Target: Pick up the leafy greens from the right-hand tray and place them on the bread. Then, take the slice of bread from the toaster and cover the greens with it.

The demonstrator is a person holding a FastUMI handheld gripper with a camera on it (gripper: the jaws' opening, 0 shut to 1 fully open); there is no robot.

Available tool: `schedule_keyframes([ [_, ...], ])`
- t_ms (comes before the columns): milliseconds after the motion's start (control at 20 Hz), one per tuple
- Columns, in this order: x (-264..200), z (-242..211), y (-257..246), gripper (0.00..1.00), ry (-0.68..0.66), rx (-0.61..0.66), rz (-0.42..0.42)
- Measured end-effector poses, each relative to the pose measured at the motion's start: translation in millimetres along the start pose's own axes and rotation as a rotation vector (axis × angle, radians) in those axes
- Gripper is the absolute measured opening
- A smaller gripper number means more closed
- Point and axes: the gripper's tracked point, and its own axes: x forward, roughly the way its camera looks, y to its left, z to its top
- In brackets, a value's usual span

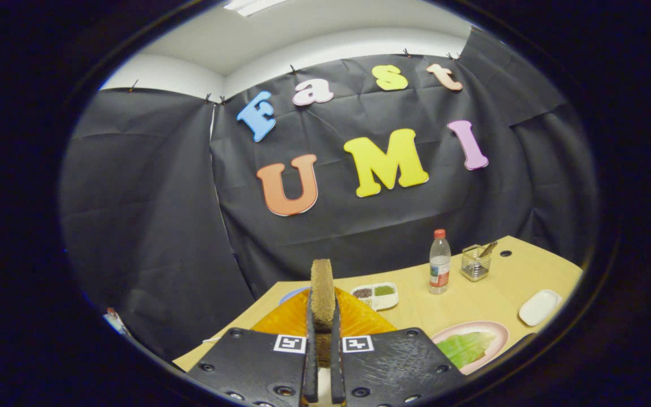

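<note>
Tool (pixel 322 333) sat at lower centre of the frame, its two fingers pressed together on a slice of bread (pixel 322 291) held upright on edge, the slice sticking up well beyond the fingertips. Grip looked low on the slice, near its bottom edge.

Below and behind the slice lay an orange mat or board (pixel 359 322) on the desk (pixel 416 305). At lower right of the frame sat a pink-rimmed plate (pixel 498 333) with the leafy greens (pixel 467 347) lying flat on it; whether a bottom slice lay under the greens could not be told.

Further back on the desk: a small divided dish (pixel 376 295) with dark and green contents, a water bottle (pixel 439 263), a wire basket (pixel 476 263), and a white dish (pixel 539 307) at right.

Judged step: carrying the toast to cover the greens. To do it well, the tool would need to swing right toward the plate, tip the slice from upright to flat, and lower it square over the leaf before letting go. A drop from height could skew it or push the greens off. A firm squeeze risked crumbling the bread.
</note>
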Motion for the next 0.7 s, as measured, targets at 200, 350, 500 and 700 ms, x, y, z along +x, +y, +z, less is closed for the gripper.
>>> schedule_keyframes([
  [200, -15.2, 4.5, -46.8, 0.08, -0.018, 0.006, -0.057],
  [350, -27.8, -6.1, -82.9, 0.08, -0.013, 0.033, -0.072],
  [500, -35.5, -16.0, -122.3, 0.09, -0.019, 0.041, -0.127],
  [700, -34.6, -42.4, -144.1, 0.09, 0.007, 0.053, -0.147],
])
